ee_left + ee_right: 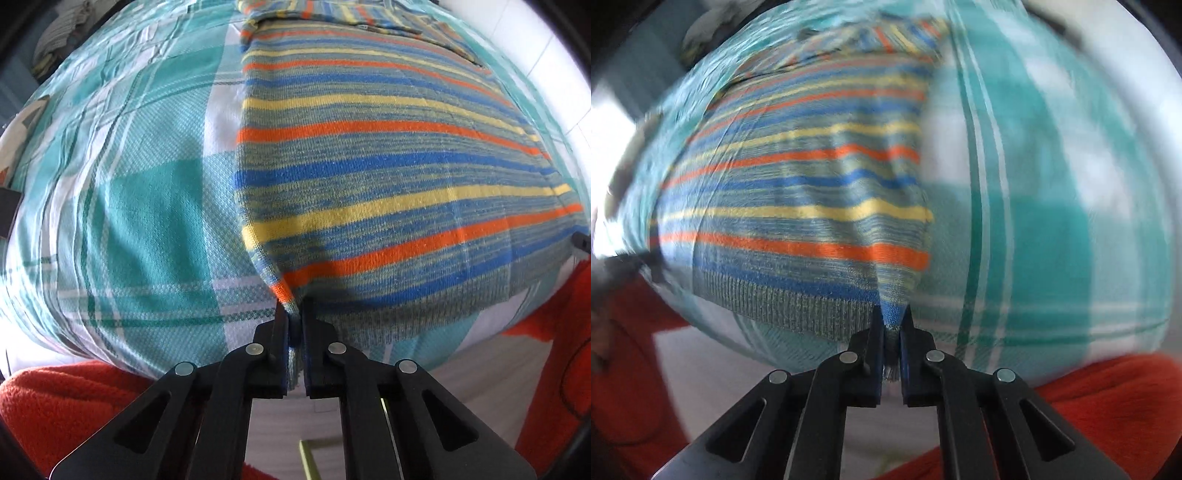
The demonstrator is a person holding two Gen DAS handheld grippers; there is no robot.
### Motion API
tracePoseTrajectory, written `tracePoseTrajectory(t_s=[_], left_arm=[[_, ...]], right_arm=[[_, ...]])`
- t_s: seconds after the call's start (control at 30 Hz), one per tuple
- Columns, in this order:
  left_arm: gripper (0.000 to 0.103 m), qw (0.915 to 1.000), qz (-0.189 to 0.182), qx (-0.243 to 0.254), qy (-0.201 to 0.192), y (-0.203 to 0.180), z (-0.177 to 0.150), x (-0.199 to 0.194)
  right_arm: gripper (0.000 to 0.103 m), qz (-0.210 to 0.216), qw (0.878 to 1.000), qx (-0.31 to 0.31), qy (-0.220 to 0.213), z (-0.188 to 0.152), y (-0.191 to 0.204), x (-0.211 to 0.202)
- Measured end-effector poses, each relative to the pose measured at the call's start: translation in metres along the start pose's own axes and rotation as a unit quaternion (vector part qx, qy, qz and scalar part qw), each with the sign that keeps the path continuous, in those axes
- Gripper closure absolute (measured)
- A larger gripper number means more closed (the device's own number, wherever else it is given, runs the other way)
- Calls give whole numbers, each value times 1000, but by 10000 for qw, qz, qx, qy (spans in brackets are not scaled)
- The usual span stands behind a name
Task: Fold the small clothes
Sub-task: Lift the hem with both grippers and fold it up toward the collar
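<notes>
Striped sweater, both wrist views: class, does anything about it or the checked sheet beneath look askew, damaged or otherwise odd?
Nothing stands out. The striped sweater lies flat on the checked sheet, with no tear or stain visible. The left gripper and right gripper each pinch a bottom corner. The right view is motion-blurred.

Teal-and-white plaid bed cover (122,206), bright daylight

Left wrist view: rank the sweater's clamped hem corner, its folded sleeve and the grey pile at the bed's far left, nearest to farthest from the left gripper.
1. Hem corner, pinched in the left gripper.
2. Folded sleeve, at the sweater's far end, top centre.
3. Grey pile, beyond the bed, upper left.
</notes>
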State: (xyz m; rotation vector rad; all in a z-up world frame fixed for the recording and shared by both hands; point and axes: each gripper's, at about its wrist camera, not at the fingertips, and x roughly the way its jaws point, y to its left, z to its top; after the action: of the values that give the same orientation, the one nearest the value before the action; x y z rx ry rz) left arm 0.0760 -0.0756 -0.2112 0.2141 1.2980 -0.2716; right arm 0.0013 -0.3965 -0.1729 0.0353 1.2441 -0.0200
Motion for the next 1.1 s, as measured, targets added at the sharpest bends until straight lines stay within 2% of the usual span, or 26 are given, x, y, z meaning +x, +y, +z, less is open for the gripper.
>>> tracePoseTrajectory(t_s=[0.1,0.2,0.47,0.57,0.63,0.73,0.8,0.87,0.93,1.0,1.1], left_arm=[[99,10000,-25,-45,7,4,0,-7],[99,9999,-81,-123,30,8,-3,-11],[99,9996,-147,-222,66,24,-6,-18],[100,9992,-285,-246,92,25,-6,-27],[100,9983,-490,-273,129,29,-5,-35],[100,9958,-857,-293,100,37,7,-53],[100,9936,-1066,-364,9,47,22,-62],[100,9912,-1237,-453,-157,59,50,-73],[100,9892,-1318,-547,-323,68,85,-80],[100,9887,-1277,-613,-496,77,121,-78],[100,9901,-981,-703,-715,88,196,-66]], right_arm=[[96,-358,9987,-229,-283,0,16,-11],[96,-543,9974,-293,-362,-1,18,-14],[96,-769,9953,-423,-404,-5,17,-15],[96,-668,9962,-433,-345,-3,18,-15],[96,-219,9994,-216,-150,-2,12,-18],[96,823,9959,338,180,6,-8,-21],[96,1709,9818,756,346,21,-25,-24],[96,2348,9648,1114,405,41,-42,-26],[96,2603,9567,1267,314,66,-55,-30],[96,2778,9503,1399,127,105,-72,-33],[96,2848,9460,1545,-140,172,-99,-19]])
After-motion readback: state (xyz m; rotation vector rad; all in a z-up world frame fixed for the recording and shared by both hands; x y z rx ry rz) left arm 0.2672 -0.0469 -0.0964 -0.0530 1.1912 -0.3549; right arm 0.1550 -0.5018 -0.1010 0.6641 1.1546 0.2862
